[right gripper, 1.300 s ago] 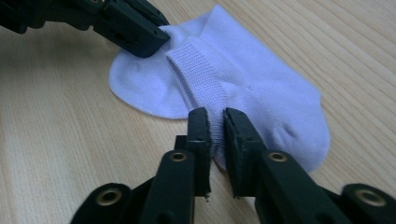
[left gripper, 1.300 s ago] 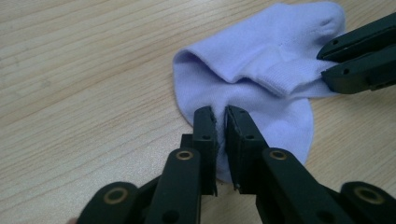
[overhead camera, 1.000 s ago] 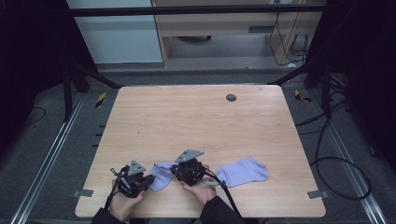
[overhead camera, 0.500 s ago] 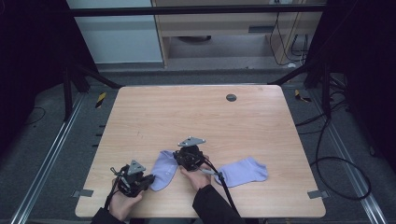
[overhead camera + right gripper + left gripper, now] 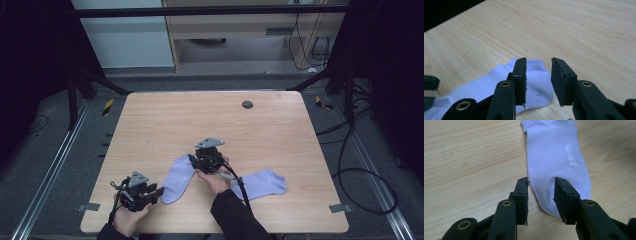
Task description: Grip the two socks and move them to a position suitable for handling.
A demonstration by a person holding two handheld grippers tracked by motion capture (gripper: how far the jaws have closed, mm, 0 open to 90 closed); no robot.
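A pale purple sock [image 5: 181, 178] lies flat on the table [image 5: 280, 125]. The left gripper [image 5: 159, 191] at its near end and the right gripper [image 5: 192, 159] over its far end have just been opening, nothing clamped. A second sock [image 5: 260, 183] lies right of it.
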